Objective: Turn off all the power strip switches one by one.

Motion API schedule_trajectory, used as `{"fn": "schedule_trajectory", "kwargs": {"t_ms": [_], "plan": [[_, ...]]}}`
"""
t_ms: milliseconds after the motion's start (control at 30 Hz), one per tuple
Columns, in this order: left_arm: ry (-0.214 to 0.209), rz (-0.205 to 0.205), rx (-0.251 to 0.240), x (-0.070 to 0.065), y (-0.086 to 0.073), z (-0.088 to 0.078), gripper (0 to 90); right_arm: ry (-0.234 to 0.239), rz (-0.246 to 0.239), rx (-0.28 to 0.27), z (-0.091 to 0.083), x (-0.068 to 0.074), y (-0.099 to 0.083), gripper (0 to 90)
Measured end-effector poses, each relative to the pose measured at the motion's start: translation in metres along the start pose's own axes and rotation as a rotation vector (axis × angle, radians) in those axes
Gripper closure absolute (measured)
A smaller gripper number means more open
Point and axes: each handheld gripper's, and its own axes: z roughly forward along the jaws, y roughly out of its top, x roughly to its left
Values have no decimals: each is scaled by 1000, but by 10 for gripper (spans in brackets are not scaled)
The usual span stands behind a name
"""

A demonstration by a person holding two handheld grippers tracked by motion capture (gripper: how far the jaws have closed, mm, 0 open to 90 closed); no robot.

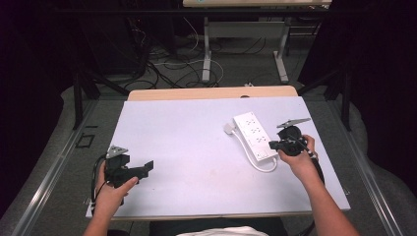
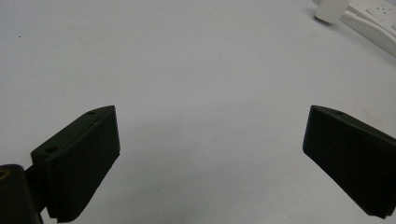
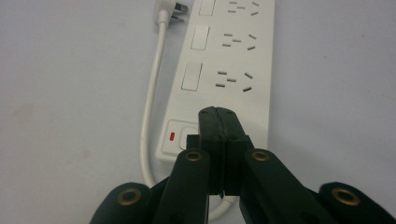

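Tongs at work on a white table (image 1: 187,147): the right gripper (image 3: 218,122), jaws pressed flat together with nothing between them, hangs tip-first over the near end of a white power strip (image 1: 254,135), just beside its master switch (image 3: 180,136) with the red indicator. Whether the tip touches the switch cannot be told. Across the table, the left gripper (image 2: 210,158) rests with jaws spread wide and empty, well apart from the strip.

The strip lies slantwise on the right half of the table, its cord (image 3: 152,107) looping off the near end and running back to the plug (image 1: 229,128) lying beside the far end.

A push landing off the rocker could skid the light strip across the smooth surface, since nothing steadies it; the closed tip could also slide off the switch's edge.

Counted: two grippers, one power strip, one master switch, one plug, one cord. The right gripper view shows three sets of sockets, each with its own white button.
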Motion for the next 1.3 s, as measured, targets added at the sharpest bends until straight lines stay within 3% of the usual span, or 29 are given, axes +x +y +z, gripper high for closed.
{"fn": "schedule_trajectory", "kwargs": {"t_ms": [400, 467, 600, 900, 1167, 1300], "plan": [[2, 12, 4, -3, -1, 1, 39, 30, -15, 82, 19, 7, 1, 900], [6, 19, -1, -4, -1, 2, 39, 16, -19, 98, 21, 8, 2, 900], [4, 20, -22, -3, -1, 2, 32, 21, -23, 112, 26, 10, 3, 900], [10, 11, -17, -2, -1, 2, 5, 34, -25, 134, 34, 14, 5, 900], [20, 8, -16, -1, -2, 2, 5, 36, -19, 164, 41, 15, 3, 900], [21, 4, -18, -1, -2, 1, 5, 37, 18, 172, 44, 14, 1, 900]]}}
